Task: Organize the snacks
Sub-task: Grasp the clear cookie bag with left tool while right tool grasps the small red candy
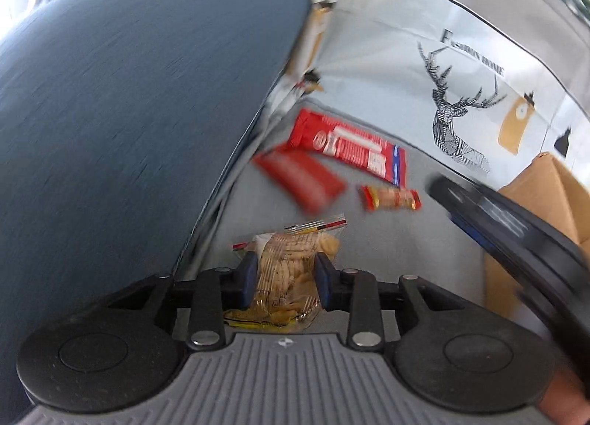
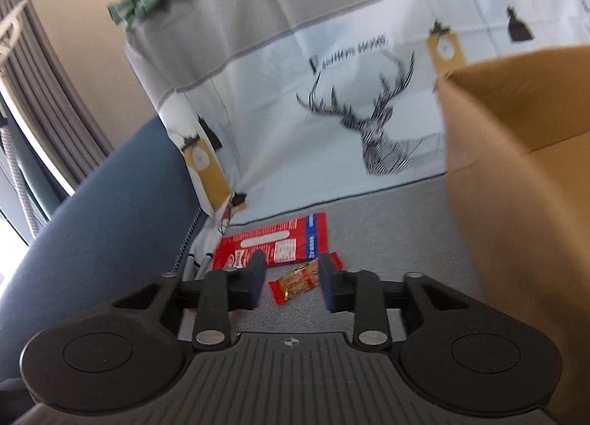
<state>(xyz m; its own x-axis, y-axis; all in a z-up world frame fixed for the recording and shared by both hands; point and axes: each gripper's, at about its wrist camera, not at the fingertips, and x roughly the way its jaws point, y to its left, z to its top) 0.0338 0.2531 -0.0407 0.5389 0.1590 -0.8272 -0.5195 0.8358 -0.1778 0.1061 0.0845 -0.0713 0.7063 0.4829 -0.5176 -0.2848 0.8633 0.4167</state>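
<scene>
My left gripper (image 1: 284,279) is shut on a clear bag of biscuits (image 1: 291,262) and holds it above the grey seat. Beyond it lie a long red snack pack (image 1: 350,146), a plain red packet (image 1: 300,176) and a small red-and-gold cracker pack (image 1: 391,198). My right gripper (image 2: 292,283) is open, its blue pads either side of the small cracker pack (image 2: 298,279), above it. The long red pack (image 2: 273,242) lies just beyond. A cardboard box (image 2: 516,185) stands at the right; it also shows in the left wrist view (image 1: 545,189).
A blue sofa arm (image 1: 129,111) rises at the left. A grey and white cover with a deer print (image 2: 368,122) drapes the backrest. The right gripper's body (image 1: 516,240) crosses the right side of the left wrist view. Curtains (image 2: 33,75) hang at far left.
</scene>
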